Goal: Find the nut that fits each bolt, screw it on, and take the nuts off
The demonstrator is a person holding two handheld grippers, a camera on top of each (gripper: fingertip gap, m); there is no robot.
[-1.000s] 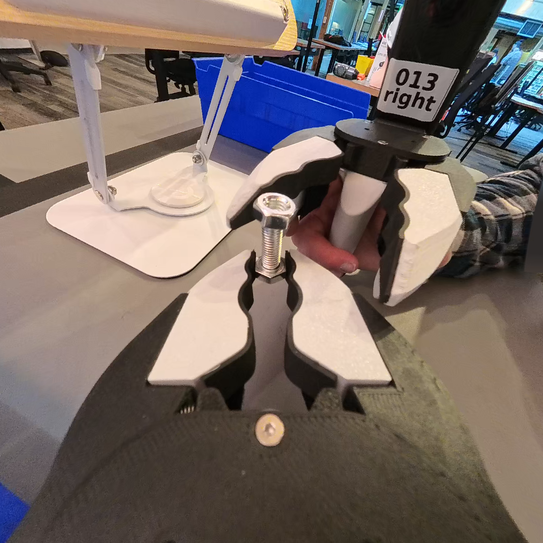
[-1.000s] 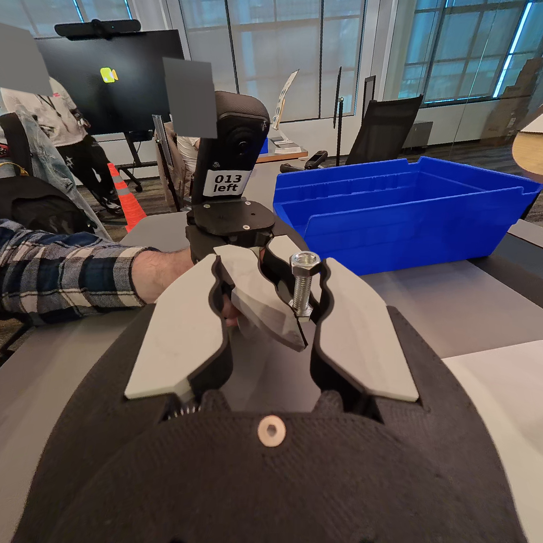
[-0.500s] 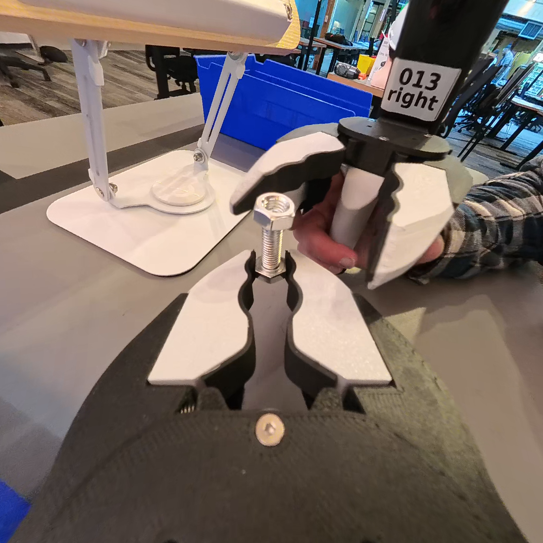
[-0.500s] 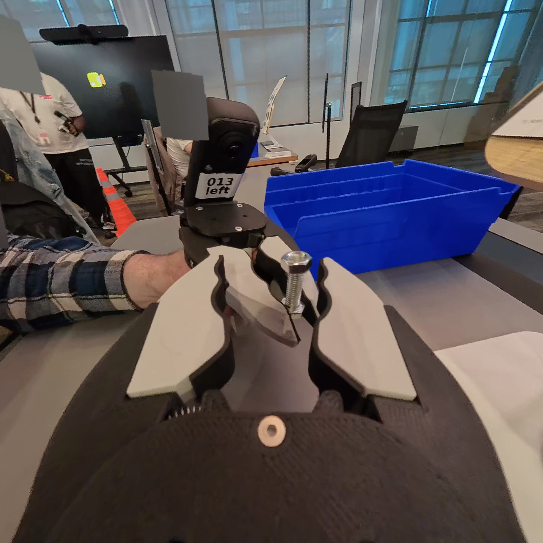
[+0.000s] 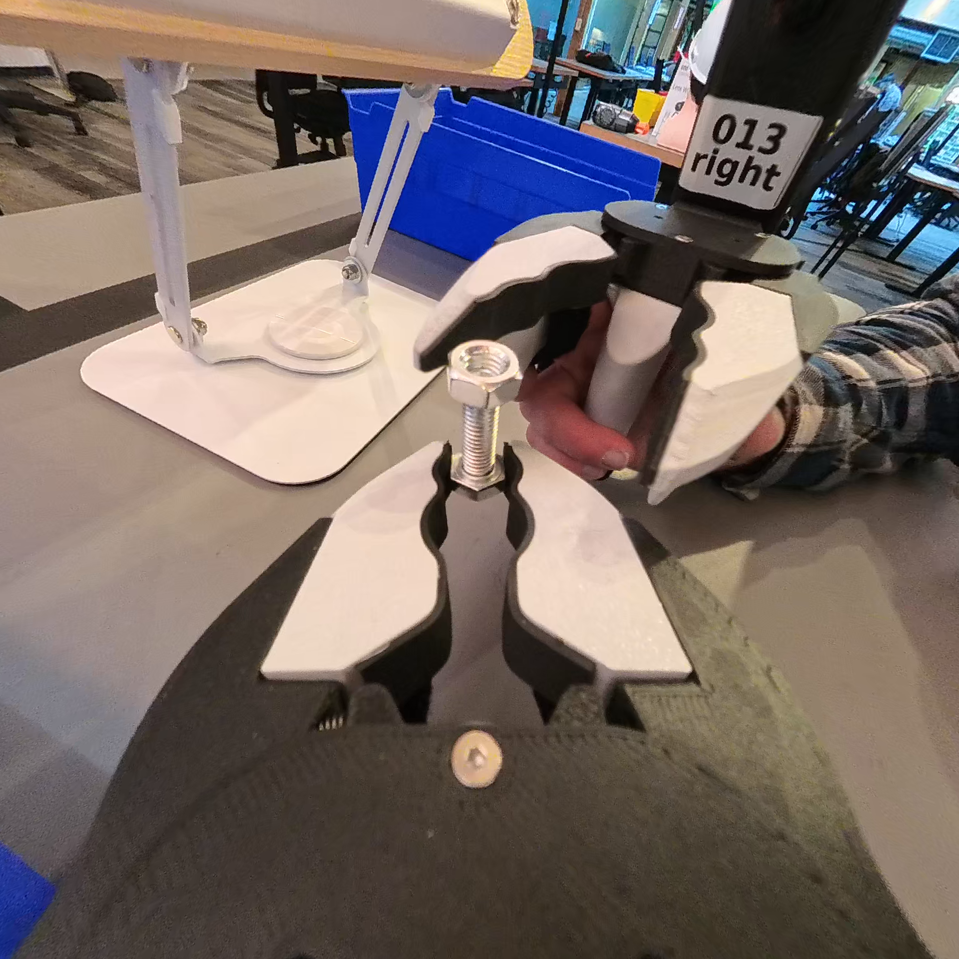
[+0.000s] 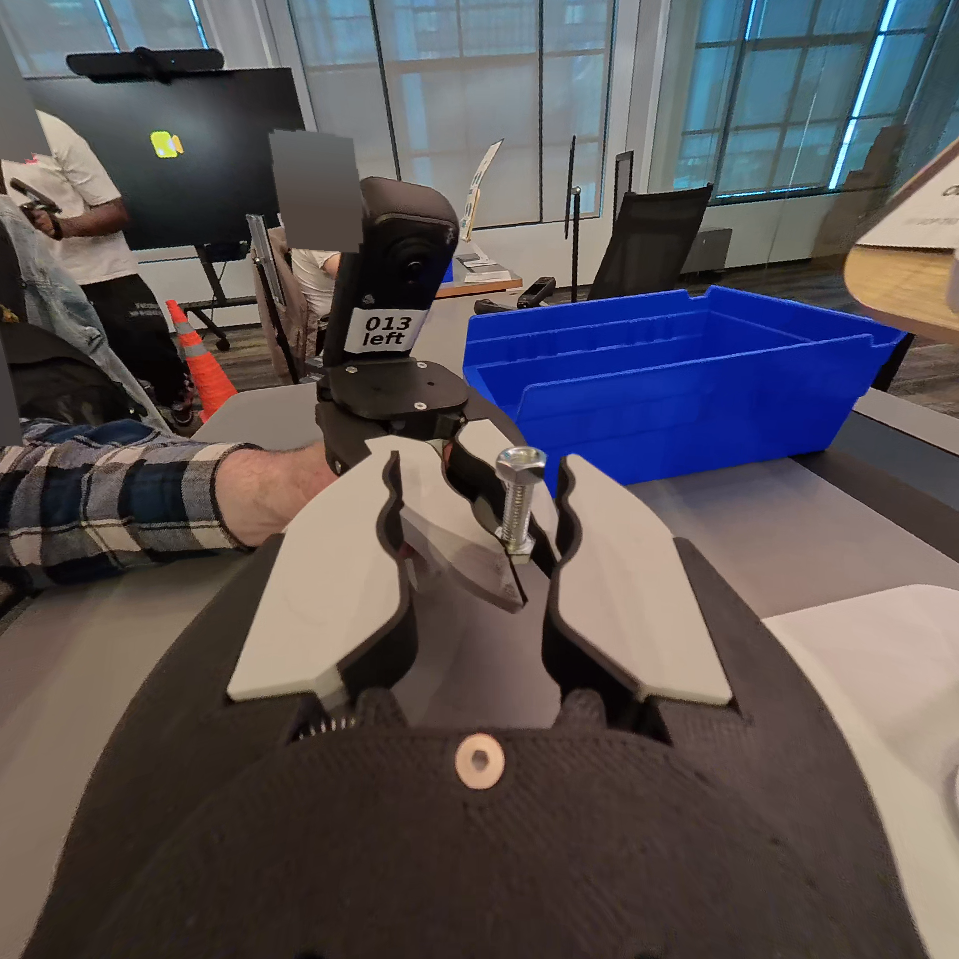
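The left gripper point(image 5: 476, 469) is clamped on the hex head of a silver bolt point(image 5: 480, 441), its two white fingertips point(image 5: 399, 498) pressing the head from either side so the threaded shank stands upright above the grey table point(image 5: 155, 519). A silver nut point(image 5: 484, 374) sits at the very top of the shank, its threaded bore open to view. The right gripper point(image 6: 480, 482) is spread wide and grips nothing: in its own view the bolt and nut stand between its fingertips, nearer the right one, with a gap on both sides. Seen from the left wrist, one finger point(image 5: 519, 290) of the right gripper reaches just behind and above the nut, while the other finger hangs well off to the right. A hand point(image 5: 576, 415) in a plaid sleeve point(image 5: 882, 394) wraps the right gripper's white handle. Farther back on the left stands a white stand point(image 5: 249, 394) with a flat base plate and slanted legs under a wooden board point(image 5: 259, 36). Beyond it, at the far side of the table, sits a blue bin point(image 6: 700, 384).
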